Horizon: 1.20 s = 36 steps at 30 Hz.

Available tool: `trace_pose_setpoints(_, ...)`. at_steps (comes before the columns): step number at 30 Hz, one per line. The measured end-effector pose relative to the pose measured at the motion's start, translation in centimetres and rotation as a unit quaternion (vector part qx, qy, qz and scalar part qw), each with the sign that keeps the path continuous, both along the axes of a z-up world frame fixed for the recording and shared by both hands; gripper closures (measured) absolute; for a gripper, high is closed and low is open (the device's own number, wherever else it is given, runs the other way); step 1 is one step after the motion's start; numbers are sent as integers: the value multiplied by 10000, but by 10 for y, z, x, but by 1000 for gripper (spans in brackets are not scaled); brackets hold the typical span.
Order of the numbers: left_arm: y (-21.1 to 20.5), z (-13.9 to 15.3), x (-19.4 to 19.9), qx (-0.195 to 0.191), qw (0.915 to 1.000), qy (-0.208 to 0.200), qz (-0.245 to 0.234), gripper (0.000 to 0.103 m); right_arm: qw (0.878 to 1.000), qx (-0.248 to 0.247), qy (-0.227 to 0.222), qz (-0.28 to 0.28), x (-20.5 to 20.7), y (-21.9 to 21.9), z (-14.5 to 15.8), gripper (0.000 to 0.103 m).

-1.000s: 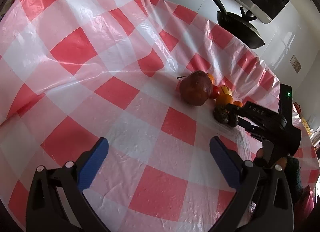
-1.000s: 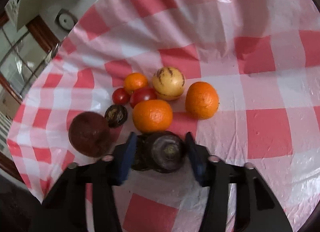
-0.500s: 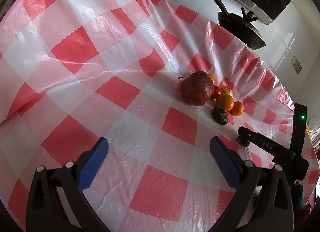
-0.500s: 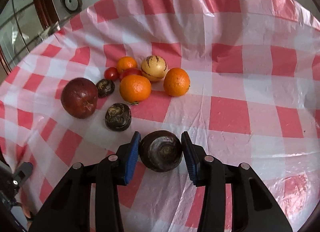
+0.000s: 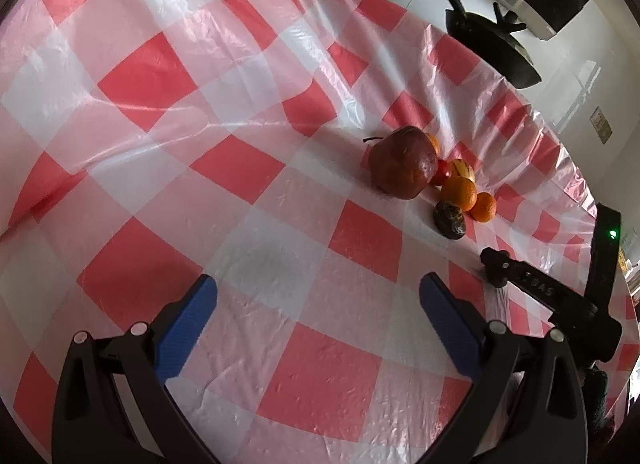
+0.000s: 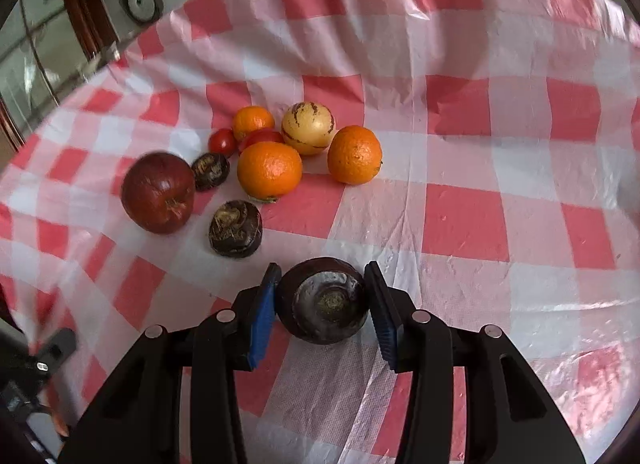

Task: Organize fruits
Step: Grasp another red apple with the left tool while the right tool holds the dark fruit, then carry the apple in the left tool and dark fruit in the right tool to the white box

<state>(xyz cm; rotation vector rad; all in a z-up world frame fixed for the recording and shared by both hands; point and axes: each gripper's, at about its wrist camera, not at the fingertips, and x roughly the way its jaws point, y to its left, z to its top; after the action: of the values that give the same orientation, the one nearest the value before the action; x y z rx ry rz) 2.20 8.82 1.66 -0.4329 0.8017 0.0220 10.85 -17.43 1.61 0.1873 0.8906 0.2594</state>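
- A red-and-white checked tablecloth (image 6: 460, 220) is filling both views, wrinkled and glossy.
- The left gripper (image 5: 318, 314) is sitting at the bottom of the left wrist view with its blue-padded fingers (image 5: 186, 322) spread wide apart, grasping nothing, over bare cloth.
- The right gripper (image 6: 323, 306) is taking up the bottom centre of the right wrist view, its blue pads (image 6: 262, 318) pressing both sides of a dark round fruit (image 6: 323, 300); whether that fruit is touching the cloth cannot be told.
- A black pan (image 5: 492, 46) is showing at the upper right of the left wrist view, beyond the cloth's edge.
- A dark red apple (image 6: 158, 192) is lying at the left of the right wrist view, well above the gripped fruit.
- Two oranges (image 6: 270, 170) (image 6: 355, 154) are sitting side by side near the centre, with a pale yellow striped fruit (image 6: 308, 128) just behind and between them.
- A dark wrinkled fruit (image 6: 235, 228) is lying just below the larger orange; a smaller dark one (image 6: 211, 170) is sitting just beside the apple.
- A small orange (image 6: 253, 120) and two tomatoes (image 6: 222, 141) (image 6: 260, 137) are clustering at the back of the group.
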Motion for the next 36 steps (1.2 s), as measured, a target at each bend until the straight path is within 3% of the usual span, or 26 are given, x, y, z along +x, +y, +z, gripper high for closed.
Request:
trace_pose_setpoints(3, -9, 1, 8, 149, 9998, 113, -120, 2, 9979, 642, 13, -95, 0, -17, -3, 60)
trace_pose_setpoints(6, -32, 9, 36, 503, 9983, 105, -291, 2, 9974, 714, -61, -51, -2, -15, -1, 60)
trace_pose_setpoints(13, -63, 17, 119, 633, 9977, 214, -84, 2, 9958, 901, -111, -130, -2, -22, -2, 60)
trace_pose_setpoints(15, -74, 15, 137, 924, 9950, 338, -189, 2, 9954, 940, -113, -135, 0, -22, -2, 60)
trace_pose_setpoints(18, -84, 14, 153, 1506, 9874, 411, -274, 10, 9955, 936, -107, -115, 0, -20, -2, 60)
trace_pose_setpoints(19, -84, 13, 156, 1590, 9859, 405, -325, 17, 9955, 937, -102, -110, 0, -21, -2, 60)
trace_pose_setpoints(20, -85, 10, 159, 1624, 9846, 407, -513, 33, 9955, 936, -96, -114, 0, -21, -2, 60)
trace_pose_setpoints(23, -92, 7, 158, 1901, 9773, 294, -884, 39, 9954, 947, -99, -124, -1, -23, -2, 60)
trace_pose_setpoints(28, -75, 19, 127, 1441, 9878, -149, -574, 39, 9951, 975, -110, -130, -2, -23, -2, 60)
trace_pose_setpoints(30, -64, 20, 110, 1076, 9931, -166, -435, 39, 9949, 996, -108, -108, -2, -24, -2, 60)
trace_pose_setpoints(36, -49, 19, 70, 895, 9959, -30, -87, 39, 9945, 1037, -80, -116, -1, -25, -3, 60)
